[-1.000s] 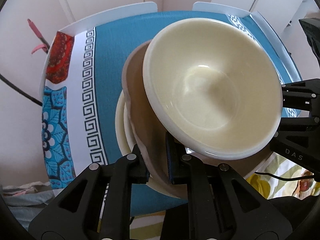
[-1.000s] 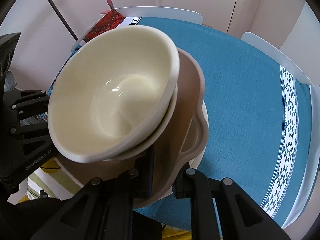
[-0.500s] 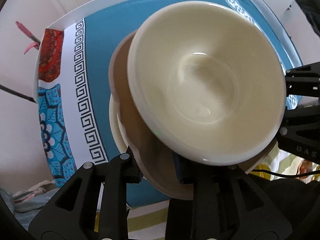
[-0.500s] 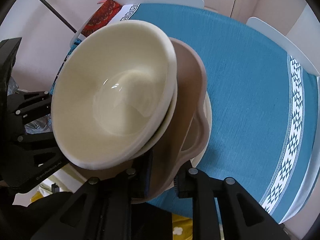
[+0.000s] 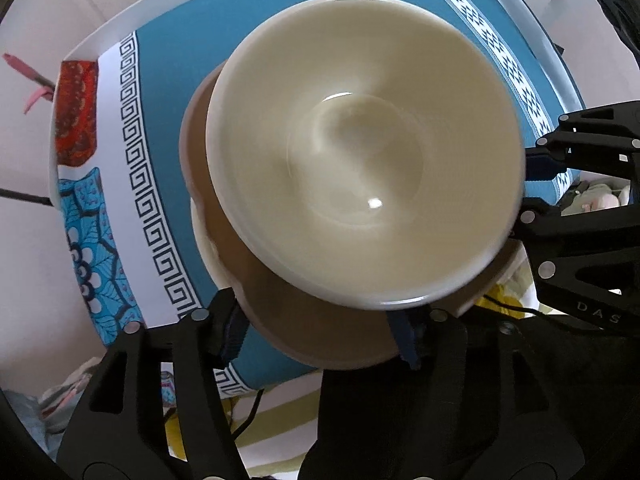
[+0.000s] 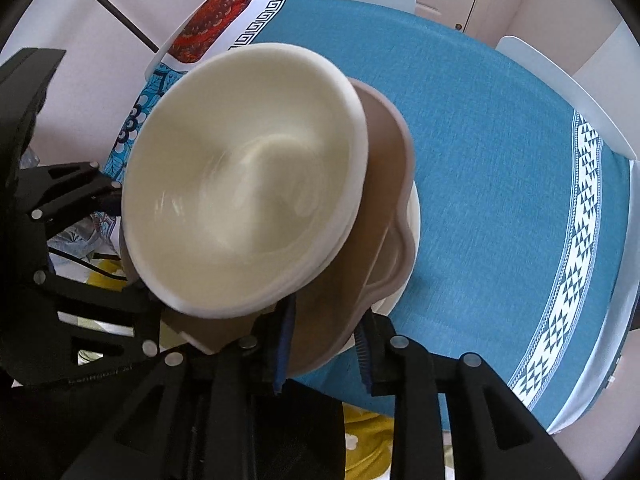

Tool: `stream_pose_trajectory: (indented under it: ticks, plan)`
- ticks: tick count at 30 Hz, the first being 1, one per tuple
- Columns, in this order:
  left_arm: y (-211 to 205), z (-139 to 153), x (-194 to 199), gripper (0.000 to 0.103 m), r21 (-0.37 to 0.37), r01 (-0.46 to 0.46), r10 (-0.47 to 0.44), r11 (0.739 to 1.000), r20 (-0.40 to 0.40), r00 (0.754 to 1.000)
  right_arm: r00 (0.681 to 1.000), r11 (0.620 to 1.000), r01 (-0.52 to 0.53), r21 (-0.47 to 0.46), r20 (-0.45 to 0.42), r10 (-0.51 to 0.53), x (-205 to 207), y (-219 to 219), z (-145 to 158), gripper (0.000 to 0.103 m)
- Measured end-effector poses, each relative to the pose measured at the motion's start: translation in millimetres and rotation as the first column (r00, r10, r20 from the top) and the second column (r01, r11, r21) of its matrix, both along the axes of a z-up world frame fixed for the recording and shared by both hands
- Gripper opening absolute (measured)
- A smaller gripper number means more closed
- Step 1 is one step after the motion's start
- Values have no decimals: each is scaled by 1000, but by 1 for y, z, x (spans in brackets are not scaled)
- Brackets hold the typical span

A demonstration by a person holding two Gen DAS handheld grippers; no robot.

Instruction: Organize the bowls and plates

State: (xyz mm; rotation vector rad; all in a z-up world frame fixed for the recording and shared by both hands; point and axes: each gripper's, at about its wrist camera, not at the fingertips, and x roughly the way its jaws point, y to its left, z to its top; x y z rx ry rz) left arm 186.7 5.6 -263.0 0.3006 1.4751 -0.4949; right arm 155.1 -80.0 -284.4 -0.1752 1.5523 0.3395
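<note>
A stack of dishes hangs above the near left part of a surface (image 6: pixel 500 128) covered with a teal patterned cloth. On top sits a cream bowl (image 5: pixel 360 152), mouth facing up and toward the cameras. Under it lies a tan plate (image 6: pixel 384 184), and under that a cream plate (image 5: pixel 202 236) shows only at its edge.

The left tool (image 5: pixel 320 334) has its two fingers spread around the near rim of the tan plate, which fills the gap between them. Whether they press on it or have let go, I cannot tell. The right tool (image 6: pixel 322 340) has its fingers close about the plate's edge on the opposite side, apparently pinching it.

The stack lies directly ahead of both tools, held between them, about equally near each. It tilts, its right edge dropping toward the cloth. The bowl is round, so it has no long axis. Lowering it level looks like the coming move.
</note>
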Motion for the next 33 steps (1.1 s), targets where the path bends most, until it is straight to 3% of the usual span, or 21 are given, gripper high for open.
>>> stream_pose_trajectory:
  ticks: [11,19,22,24,26,27,28,29,31,33]
  plan:
    - [12,26,-10,59,-32,-46,47,998,38,998,998,999,48,25,44,-49,-22,-16,29,26]
    - [17,63,-34,59,-56,-61,68,997,135,988,982,996,75,56,168,-83,-53,-29,76,26]
    - [23,86,-47,59,-92,-88,105,992,199,974,964,993,86,79,244,-102,-67,-32,100,26]
    - [28,107,-53,59,-130,-117,149,985,265,953,943,990,104,93,308,-128,-72,-32,116,26]
    - [31,131,-61,59,-170,-153,207,974,370,906,900,986,137,94,404,-163,-81,-34,135,29]
    - [32,143,-66,59,-195,-171,240,966,421,875,884,984,147,97,434,-175,-84,-34,139,35]
    - [34,156,-71,59,-232,-188,280,954,472,836,854,980,168,109,480,-200,-90,-37,150,52]
    - [36,167,-75,60,-263,-195,306,945,501,810,830,975,184,121,513,-220,-94,-40,158,61]
    - [40,191,-85,63,-334,-193,360,922,562,745,786,970,205,134,567,-245,-101,-44,173,62]
    - [41,213,-95,78,-373,-181,389,910,620,681,722,962,229,148,637,-270,-109,-48,195,62]
